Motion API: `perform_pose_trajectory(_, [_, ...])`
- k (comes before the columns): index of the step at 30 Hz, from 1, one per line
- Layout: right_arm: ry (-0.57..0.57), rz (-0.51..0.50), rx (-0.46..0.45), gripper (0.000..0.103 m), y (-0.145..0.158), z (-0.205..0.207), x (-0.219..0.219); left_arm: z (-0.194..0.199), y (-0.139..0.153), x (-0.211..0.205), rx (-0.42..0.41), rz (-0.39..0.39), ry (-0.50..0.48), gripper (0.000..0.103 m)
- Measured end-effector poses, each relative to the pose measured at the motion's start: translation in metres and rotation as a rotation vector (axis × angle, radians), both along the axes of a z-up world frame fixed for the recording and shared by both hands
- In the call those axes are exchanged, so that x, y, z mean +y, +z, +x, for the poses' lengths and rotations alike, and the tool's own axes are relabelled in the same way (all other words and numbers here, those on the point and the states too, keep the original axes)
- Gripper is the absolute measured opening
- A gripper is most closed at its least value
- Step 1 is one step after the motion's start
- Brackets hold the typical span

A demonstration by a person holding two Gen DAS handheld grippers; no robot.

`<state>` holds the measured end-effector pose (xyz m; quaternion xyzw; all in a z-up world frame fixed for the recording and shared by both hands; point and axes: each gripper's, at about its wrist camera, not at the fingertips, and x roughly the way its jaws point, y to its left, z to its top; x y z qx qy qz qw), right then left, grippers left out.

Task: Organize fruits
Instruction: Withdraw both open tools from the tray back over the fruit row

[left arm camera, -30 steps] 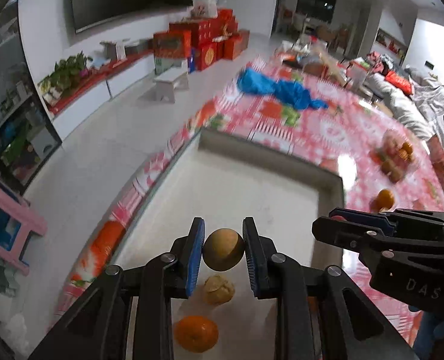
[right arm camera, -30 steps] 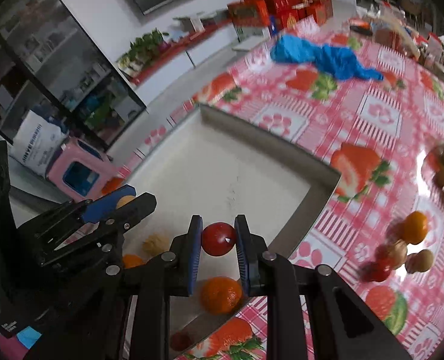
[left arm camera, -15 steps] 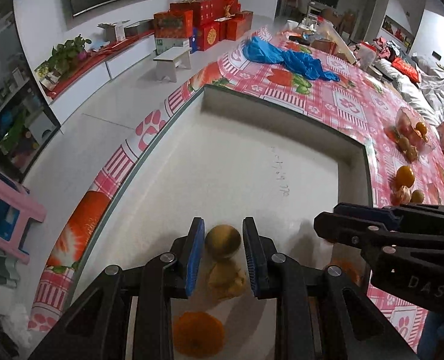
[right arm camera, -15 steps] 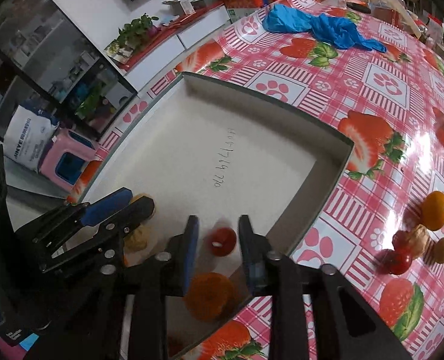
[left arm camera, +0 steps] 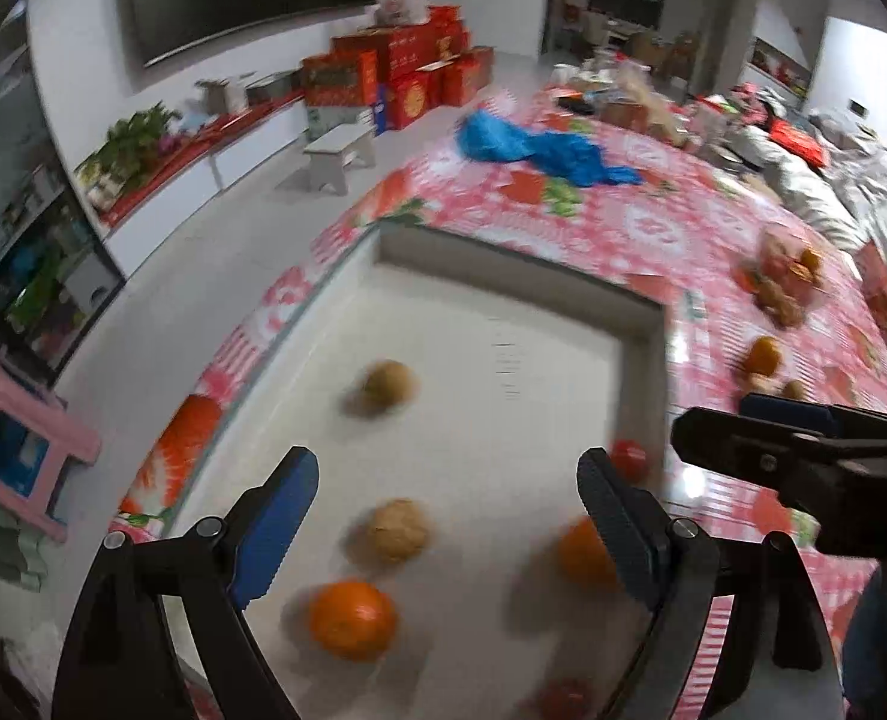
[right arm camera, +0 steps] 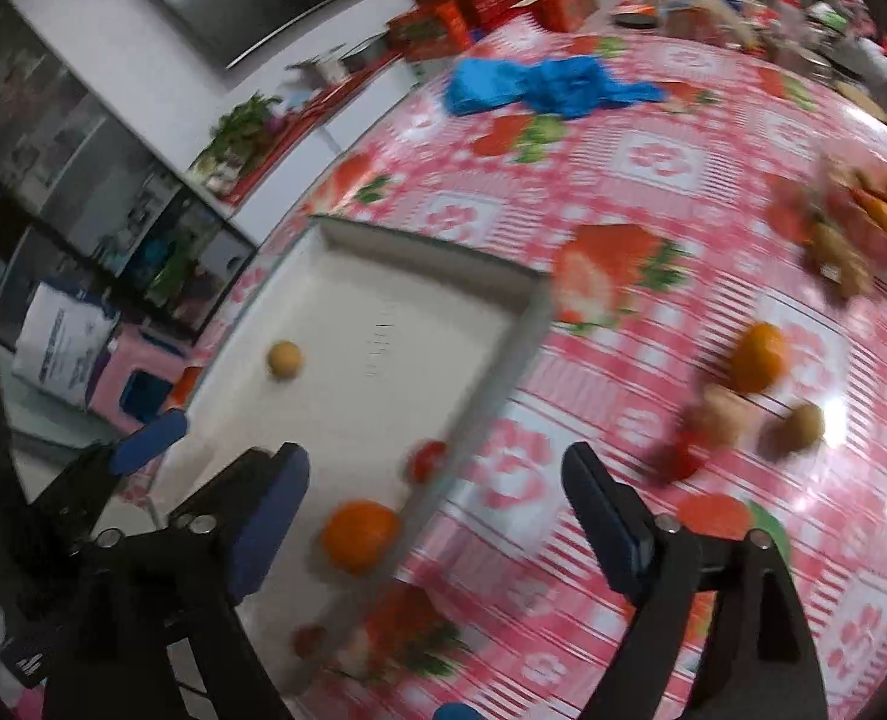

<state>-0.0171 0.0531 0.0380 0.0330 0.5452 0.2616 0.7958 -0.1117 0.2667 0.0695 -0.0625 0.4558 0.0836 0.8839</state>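
**trayguy:** While both my claws hang over the shallow white rectangular tray (left arm camera: 503,294), here's how it looks. My left gripper (left arm camera: 446,516) has its blue-padded jaws swinging wide apart with nothing between the pads, just tray floor under them. My right gripper (right arm camera: 434,504) is opening wide too, also gripping nothing; it straddles the tray's right wall, with pink tablecloth under one jaw.

**pawprint:** So where's the fruit?

**trayguy:** In the tray: a round tan-brown fruit (left arm camera: 386,385) sits on its own toward the middle-left. Closer to me there's a bumpy beige walnut-looking thing (left arm camera: 398,531), a bright orange mandarin (left arm camera: 353,619) right in front of that, and a second orange mandarin (left arm camera: 581,549) half hidden behind my left claw's right jaw. A small red tomato-like fruit (right arm camera: 426,459) rests against the right wall.

**pawprint:** Anything left outside?

**trayguy:** Yep. On the pink-and-red strawberry-print tablecloth (right arm camera: 653,162), right of the tray, there's a loose orange mandarin on the cloth (right arm camera: 758,357) with a beige lump, a brown round one and something red beside it, all pretty blurry. Farther back is a small heap of mixed fruit (right arm camera: 851,228); can't tell what it's sitting in. A crumpled blue cloth (right arm camera: 539,87) lies at the far end of the table.
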Motion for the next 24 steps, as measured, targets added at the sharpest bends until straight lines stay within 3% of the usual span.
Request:
perform_pose_trajectory(5, [-0.145,-0.036,-0.021,0.103,-0.004,-0.007,-0.064,-0.004,0.007,-0.057,-0.023,-0.006,-0.129,0.089])
perform_pose_trajectory(9, [-0.23,-0.05,0.003,0.103,-0.005,-0.005,-0.107,-0.002,0.009,-0.104,0.004,-0.004,-0.242,0.089])
perform_pose_trajectory(12, [-0.267,-0.026,-0.021,0.103,0.014,-0.002,-0.133,0.0,0.028,-0.125,-0.011,-0.003,-0.294,0.089])
perform_pose_trajectory(18, [-0.306,0.169,-0.008,0.103,0.057,0.008,-0.166,0.004,0.092,-0.134,-0.092,-0.054,-0.299,0.089])
perform_pose_trajectory(24, [-0.337,0.134,-0.126,0.103,0.098,0.014,-0.181,0.017,0.131,-0.139,-0.154,-0.047,-0.262,0.089])
